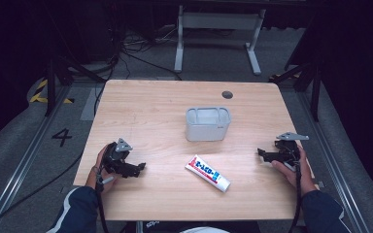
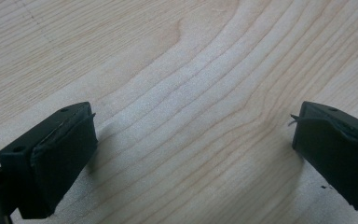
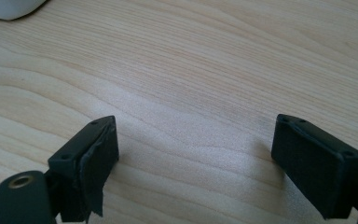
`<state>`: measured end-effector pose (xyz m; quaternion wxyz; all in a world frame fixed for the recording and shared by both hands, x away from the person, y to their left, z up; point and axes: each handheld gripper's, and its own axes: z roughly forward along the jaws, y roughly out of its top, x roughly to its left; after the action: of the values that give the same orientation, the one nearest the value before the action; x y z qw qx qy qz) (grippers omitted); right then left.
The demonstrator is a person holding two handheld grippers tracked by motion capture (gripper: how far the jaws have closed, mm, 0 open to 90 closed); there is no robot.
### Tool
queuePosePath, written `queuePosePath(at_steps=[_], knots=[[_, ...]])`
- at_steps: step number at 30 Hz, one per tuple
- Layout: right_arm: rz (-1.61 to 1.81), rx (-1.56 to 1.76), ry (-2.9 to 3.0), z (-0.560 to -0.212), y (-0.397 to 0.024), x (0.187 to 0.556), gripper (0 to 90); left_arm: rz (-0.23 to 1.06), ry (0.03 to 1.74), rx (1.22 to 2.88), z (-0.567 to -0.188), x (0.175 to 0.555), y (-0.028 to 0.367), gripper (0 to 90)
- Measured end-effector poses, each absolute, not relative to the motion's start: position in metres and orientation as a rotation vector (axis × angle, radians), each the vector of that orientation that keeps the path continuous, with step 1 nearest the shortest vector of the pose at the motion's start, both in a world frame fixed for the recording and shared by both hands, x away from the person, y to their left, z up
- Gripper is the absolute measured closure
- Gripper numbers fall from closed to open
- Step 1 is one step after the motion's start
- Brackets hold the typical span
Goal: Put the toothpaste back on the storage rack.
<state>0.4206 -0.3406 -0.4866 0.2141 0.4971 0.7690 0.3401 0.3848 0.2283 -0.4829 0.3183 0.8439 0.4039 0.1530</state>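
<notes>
High view: the wooden counter (image 1: 141,111) carries a grey open-topped bin (image 1: 207,124) near its centre. A white tube (image 1: 207,173) with blue and red print lies flat and slanted just in front of the bin, apart from it, midway between the two claws. The left claw (image 1: 138,167) rests on the counter at the near left, pointing toward the tube, well short of it. The right claw (image 1: 262,153) sits at the near right edge, also aimed inward. In the left gripper view the jaws stand spread over bare wood. In the right gripper view the jaws stand spread wide, nothing between them.
</notes>
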Motion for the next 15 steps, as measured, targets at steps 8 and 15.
queuePosePath(at_steps=[8,15], knots=[[0.939,1.361,2.162,-0.4856,-0.3426,0.4228,14.9,0.390,1.049,2.225,-0.4830,0.3788,0.2329,0.3],[0.936,1.355,2.184,-0.4845,-0.3441,0.4220,15.6,0.383,1.014,2.233,-0.4834,0.3798,0.2356,0.1]])
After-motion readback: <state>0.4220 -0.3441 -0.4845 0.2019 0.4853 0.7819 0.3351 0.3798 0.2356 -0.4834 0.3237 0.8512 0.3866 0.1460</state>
